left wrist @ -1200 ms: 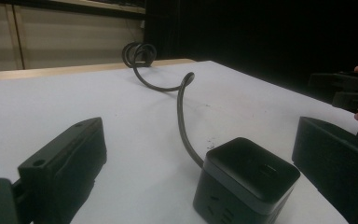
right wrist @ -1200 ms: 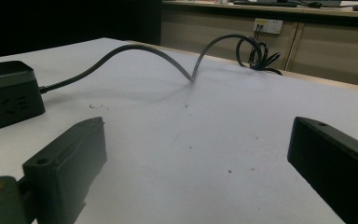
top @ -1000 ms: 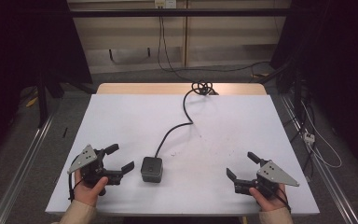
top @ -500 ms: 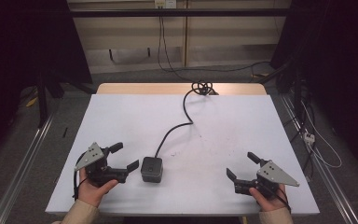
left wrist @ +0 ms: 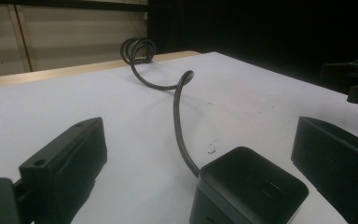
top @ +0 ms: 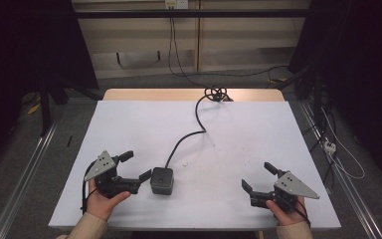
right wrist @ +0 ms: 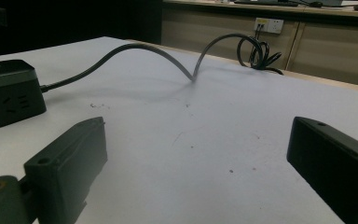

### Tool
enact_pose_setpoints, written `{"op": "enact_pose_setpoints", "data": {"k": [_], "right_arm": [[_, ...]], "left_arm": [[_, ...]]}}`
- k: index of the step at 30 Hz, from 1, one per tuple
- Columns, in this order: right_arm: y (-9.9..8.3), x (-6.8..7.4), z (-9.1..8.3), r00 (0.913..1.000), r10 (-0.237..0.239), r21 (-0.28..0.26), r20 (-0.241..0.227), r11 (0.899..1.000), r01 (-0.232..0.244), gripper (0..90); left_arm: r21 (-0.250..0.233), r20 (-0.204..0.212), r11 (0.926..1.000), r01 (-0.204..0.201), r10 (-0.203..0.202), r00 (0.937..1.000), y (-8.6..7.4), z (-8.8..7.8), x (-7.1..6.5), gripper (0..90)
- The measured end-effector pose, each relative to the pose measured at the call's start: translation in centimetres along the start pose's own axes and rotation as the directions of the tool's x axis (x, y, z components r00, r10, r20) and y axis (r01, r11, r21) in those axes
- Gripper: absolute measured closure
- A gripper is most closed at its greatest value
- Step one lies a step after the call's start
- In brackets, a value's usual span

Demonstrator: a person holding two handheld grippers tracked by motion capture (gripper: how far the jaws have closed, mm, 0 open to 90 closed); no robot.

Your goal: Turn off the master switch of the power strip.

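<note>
The black socket cube (top: 162,179) sits near the tabletop's (top: 238,129) front edge, just beside the wide-open left gripper (top: 133,167); its lower half is cut off in the left gripper view. The right gripper (top: 258,178), also open, holds nothing.

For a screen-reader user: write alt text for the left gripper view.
A black power cube sits on a white table, just ahead of the gap between the left gripper's open jaws. Its cable curves away to a coil at the far edge.
</note>
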State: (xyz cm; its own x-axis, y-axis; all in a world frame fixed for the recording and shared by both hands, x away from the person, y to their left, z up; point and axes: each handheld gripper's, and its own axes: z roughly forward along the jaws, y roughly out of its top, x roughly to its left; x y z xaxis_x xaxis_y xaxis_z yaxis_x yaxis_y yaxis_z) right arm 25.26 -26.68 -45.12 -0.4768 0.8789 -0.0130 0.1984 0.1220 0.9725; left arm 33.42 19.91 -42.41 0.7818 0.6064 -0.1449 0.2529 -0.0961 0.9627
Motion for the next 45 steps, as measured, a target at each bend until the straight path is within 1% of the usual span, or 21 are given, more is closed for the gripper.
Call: {"op": "enact_pose_setpoints", "data": {"k": [4,5,6,7,9,10,12,13,14,20,22,23,24,26,31,32,35,37,40,43,45], "right_arm": [[0.0,0.0,0.0,1.0,0.0,0.0,0.0,1.0,0.0,4.6],[0.0,0.0,0.0,1.0,-0.001,0.0,0.001,1.0,0.001,4.6],[0.0,0.0,0.0,1.0,0.0,0.0,0.001,1.0,0.0,4.6],[0.0,0.0,0.0,1.0,0.0,0.001,0.001,1.0,0.0,4.6],[0.0,0.0,0.0,1.0,0.0,0.0,0.001,1.0,0.0,4.8],[0.0,0.0,0.0,1.0,-0.001,0.0,0.002,1.0,0.001,4.8],[0.0,0.0,0.0,1.0,-0.001,0.0,0.001,1.0,0.001,4.8],[0.0,0.0,0.0,1.0,-0.001,0.0,0.001,1.0,0.001,4.8],[0.0,0.0,0.0,1.0,0.0,0.001,0.0,1.0,0.0,4.8],[0.0,0.0,0.0,1.0,0.001,0.001,0.002,1.0,-0.001,4.8],[0.0,0.0,0.0,1.0,0.001,0.001,0.003,1.0,-0.001,4.8],[0.0,0.0,0.0,1.0,0.002,0.0,0.003,1.0,-0.002,4.8],[0.0,0.0,0.0,1.0,0.002,0.0,0.003,1.0,-0.002,4.8],[0.0,-0.1,0.0,1.0,0.003,0.002,0.003,1.0,-0.003,4.8],[0.0,-0.1,0.0,1.0,0.002,0.002,0.003,1.0,-0.002,4.8],[0.0,-0.1,0.0,1.0,0.003,0.002,0.003,1.0,-0.003,4.8],[0.0,-0.1,0.0,1.0,0.003,0.002,0.004,1.0,-0.003,4.8],[0.0,-0.1,0.0,1.0,0.003,0.005,0.007,1.0,-0.004,4.8],[0.0,-0.1,0.0,1.0,0.003,0.004,0.008,1.0,-0.003,4.8],[0.0,-0.1,0.0,1.0,0.003,0.004,0.008,1.0,-0.003,4.8],[0.0,-0.1,0.0,1.0,0.002,0.004,0.009,1.0,-0.002,4.8]], "left_arm": [[0.007,0.009,1.0,0.002,-0.002,1.0,0.2,0.2,-0.2,4.6],[0.005,0.014,1.0,0.003,-0.003,0.9999,0.2,0.3,-0.2,6.1],[0.008,0.032,1.0,0.006,-0.006,0.9995,0.3,0.3,-0.3,7.9],[0.013,0.038,0.9999,0.001,-0.002,0.9993,0.3,0.4,-0.3,10.8],[0.016,0.038,0.9999,0.001,-0.002,0.9993,0.4,0.5,-0.4,13.1],[0.027,0.045,0.9996,-0.001,0.0,0.999,0.5,0.6,-0.4,14.7],[0.028,0.041,0.9996,-0.002,0.001,0.9992,0.6,0.6,-0.5,18.7],[0.031,0.047,0.9995,-0.002,0.0,0.9989,0.7,0.6,-0.6,18.7],[0.032,0.05,0.9995,-0.001,-0.001,0.9987,0.8,0.6,-0.6,21.6],[0.048,0.074,0.9984,-0.028,0.025,0.997,1.0,0.9,-0.9,32.4],[0.051,0.081,0.9982,-0.03,0.026,0.9964,1.0,0.9,-0.9,33.6],[0.054,0.087,0.998,-0.032,0.028,0.9958,1.0,1.0,-0.9,36.5],[0.056,0.085,0.998,-0.028,0.023,0.9961,1.0,1.0,-1.0,36.5],[0.068,0.091,0.9972,-0.029,0.023,0.9956,1.0,1.1,-0.9,40.3],[0.075,0.079,0.9968,-0.026,0.02,0.9966,1.0,1.2,-0.9,46.2],[0.074,0.076,0.997,-0.02,0.014,0.997,1.0,1.2,-0.8,47.2],[0.074,0.075,0.9971,-0.018,0.012,0.9971,1.0,1.2,-0.7,49.7],[0.075,0.086,0.9971,-0.012,0.005,0.9962,1.0,1.2,-0.7,51.4],[0.09,0.101,0.9958,-0.015,0.006,0.9949,0.9,1.3,-0.7,53.6],[0.091,0.104,0.9956,-0.023,0.014,0.9945,0.9,1.4,-0.8,54.9],[0.095,0.095,0.9953,-0.021,0.012,0.9954,0.9,1.4,-0.8,55.3]]}}
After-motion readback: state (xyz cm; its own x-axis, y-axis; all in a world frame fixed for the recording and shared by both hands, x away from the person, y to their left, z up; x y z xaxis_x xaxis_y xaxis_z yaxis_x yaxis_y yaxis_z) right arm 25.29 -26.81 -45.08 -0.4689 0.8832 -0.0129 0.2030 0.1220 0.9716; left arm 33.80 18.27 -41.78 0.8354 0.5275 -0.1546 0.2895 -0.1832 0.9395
